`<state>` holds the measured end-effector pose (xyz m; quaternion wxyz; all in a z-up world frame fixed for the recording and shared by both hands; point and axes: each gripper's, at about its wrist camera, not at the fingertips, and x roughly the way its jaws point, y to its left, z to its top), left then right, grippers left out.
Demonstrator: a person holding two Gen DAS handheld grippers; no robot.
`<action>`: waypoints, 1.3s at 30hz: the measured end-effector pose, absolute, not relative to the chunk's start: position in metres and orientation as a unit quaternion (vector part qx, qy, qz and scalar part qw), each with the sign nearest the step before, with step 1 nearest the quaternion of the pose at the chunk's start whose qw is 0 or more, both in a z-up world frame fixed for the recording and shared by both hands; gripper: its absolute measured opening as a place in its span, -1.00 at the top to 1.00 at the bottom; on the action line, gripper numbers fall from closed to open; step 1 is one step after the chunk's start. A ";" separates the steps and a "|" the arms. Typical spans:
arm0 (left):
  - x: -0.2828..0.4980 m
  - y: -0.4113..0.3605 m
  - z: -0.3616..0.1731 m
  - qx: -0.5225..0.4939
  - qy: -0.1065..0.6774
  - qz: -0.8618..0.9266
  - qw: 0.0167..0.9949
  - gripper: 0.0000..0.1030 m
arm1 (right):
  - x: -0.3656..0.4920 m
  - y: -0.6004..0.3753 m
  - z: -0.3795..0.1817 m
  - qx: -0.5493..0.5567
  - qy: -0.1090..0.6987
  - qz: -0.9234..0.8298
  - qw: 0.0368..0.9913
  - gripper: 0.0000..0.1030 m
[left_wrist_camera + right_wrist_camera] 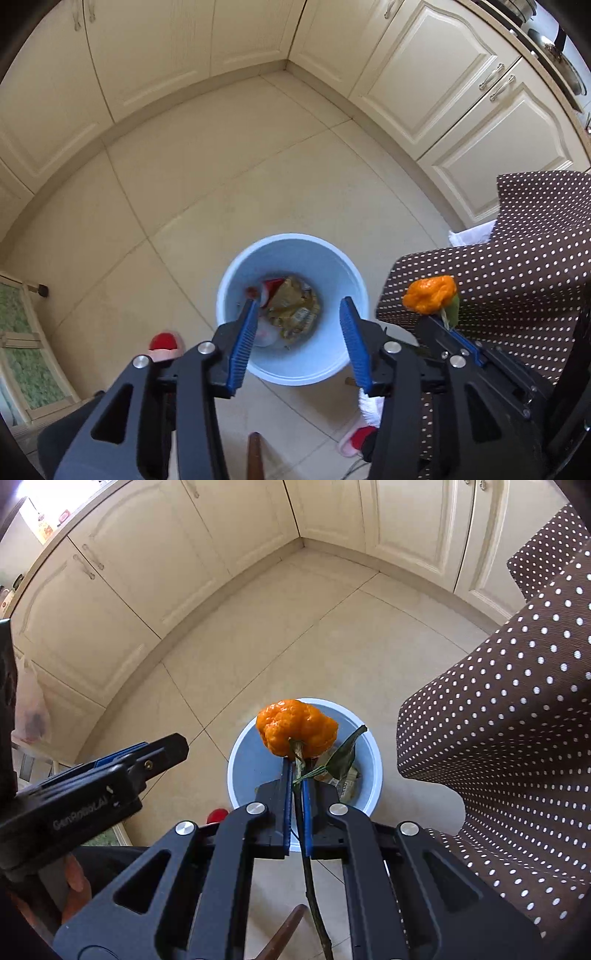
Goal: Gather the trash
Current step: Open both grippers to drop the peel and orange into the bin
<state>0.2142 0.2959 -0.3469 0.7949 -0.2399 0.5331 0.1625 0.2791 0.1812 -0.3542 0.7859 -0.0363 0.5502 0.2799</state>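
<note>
A light blue trash bin (236, 266) stands on the tiled floor and holds wrappers and other scraps (291, 306). My left gripper (299, 314) is open and empty, held above the bin's near rim. My right gripper (296, 771) is shut on the stem (308, 867) of an orange tangerine (297, 726) with a green leaf (345, 755). It holds the fruit above the bin (242, 771). The tangerine (430, 293) also shows in the left wrist view, to the right of the bin. The left gripper (92, 786) shows at the left of the right wrist view.
A table with a brown polka-dot cloth (517, 266) (498, 720) stands just right of the bin. Cream kitchen cabinets (147, 55) line the far walls. Red and white slippers (164, 345) are on the floor near the bin. A plastic bag (31, 712) hangs at the left.
</note>
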 end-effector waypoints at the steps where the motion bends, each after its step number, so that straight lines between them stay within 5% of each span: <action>1: 0.213 0.296 -0.346 -0.235 0.533 0.167 0.795 0.06 | 0.278 0.184 -0.354 -0.035 0.550 0.281 0.786 0.89; 17: 0.196 0.312 -0.332 -0.231 0.529 0.204 0.791 0.05 | 0.279 0.212 -0.354 -0.044 0.533 0.282 0.797 0.86; 20: 0.194 0.313 -0.328 -0.231 0.526 0.205 0.793 0.03 | 0.278 0.212 -0.353 -0.046 0.531 0.278 0.799 0.58; 22: 0.193 0.313 -0.324 -0.230 0.523 0.205 0.795 0.02 | 0.278 0.209 -0.348 -0.046 0.526 0.274 0.804 0.10; 23: 0.192 0.314 -0.323 -0.230 0.522 0.205 0.796 0.02 | 0.277 0.207 -0.347 -0.045 0.522 0.273 0.806 0.04; 39: 0.177 0.282 -0.250 -0.195 0.473 0.196 0.837 0.01 | 0.242 0.151 -0.262 -0.046 0.434 0.265 0.860 0.00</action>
